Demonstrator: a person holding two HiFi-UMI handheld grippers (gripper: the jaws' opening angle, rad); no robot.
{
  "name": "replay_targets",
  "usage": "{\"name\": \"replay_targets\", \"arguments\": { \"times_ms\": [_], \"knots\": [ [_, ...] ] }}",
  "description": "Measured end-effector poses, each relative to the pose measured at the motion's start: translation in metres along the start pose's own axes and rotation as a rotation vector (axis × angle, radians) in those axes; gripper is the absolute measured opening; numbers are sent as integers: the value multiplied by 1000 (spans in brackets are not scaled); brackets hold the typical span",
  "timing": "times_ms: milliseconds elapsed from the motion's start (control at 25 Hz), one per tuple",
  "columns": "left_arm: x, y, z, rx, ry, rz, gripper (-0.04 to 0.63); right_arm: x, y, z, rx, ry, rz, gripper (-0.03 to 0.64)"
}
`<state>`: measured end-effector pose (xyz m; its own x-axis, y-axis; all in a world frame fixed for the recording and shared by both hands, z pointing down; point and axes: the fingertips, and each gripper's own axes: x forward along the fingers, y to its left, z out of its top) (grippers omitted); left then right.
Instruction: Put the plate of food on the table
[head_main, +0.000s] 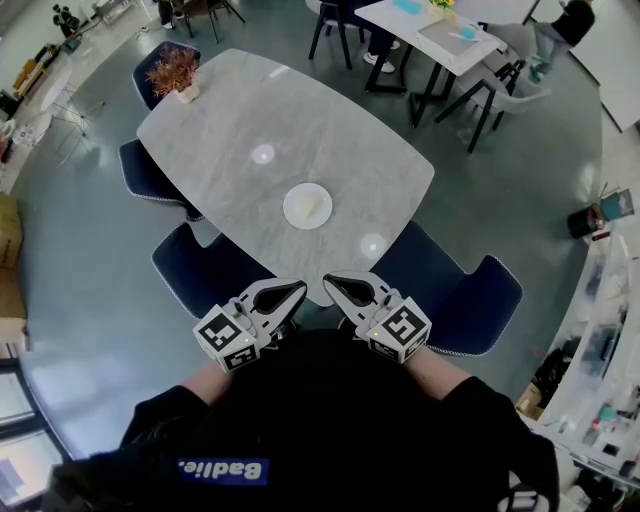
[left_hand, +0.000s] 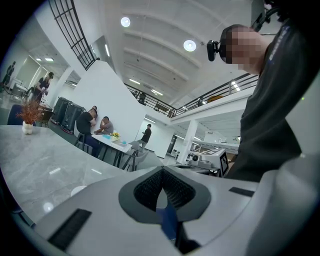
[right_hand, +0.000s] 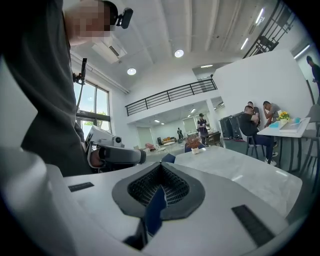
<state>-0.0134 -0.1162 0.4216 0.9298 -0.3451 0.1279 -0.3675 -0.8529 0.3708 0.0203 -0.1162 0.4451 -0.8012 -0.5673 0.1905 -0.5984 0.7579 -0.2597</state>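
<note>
The plate of food (head_main: 307, 206) sits on the tabletop (head_main: 230, 110), between its middle and the near edge. My left tongs (head_main: 296, 291) and right tongs (head_main: 331, 281) are clenched, empty (the placing looks done); best to hold them clear.

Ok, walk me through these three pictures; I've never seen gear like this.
No robot here: a person holds a left gripper and a right gripper, each carrying a marker cube. The head view comes from a camera on the person's head, looking down. The two gripper views come from cameras riding on each gripper, looking along its fingers. On the marble table sit a white plate with a pale piece of food and, at the far corner, a potted plant; dark blue chairs surround it. Both grippers' fingers are closed and hold nothing.
</note>
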Motion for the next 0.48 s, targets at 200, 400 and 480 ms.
{"name": "replay_targets", "arguments": {
  "times_ms": [200,400,480],
  "knots": [
    [-1,-2,-1,1,-4,-3,8,-2,0,4,7,-14,-22,9],
    [-2,-3,0,-1,-10,-4,8,-2,2,1,4,-2,-18,9],
    [-3,-4,0,-1,-13,-2,8,-3,3,1,5,-2,-18,9]
  ]
}}
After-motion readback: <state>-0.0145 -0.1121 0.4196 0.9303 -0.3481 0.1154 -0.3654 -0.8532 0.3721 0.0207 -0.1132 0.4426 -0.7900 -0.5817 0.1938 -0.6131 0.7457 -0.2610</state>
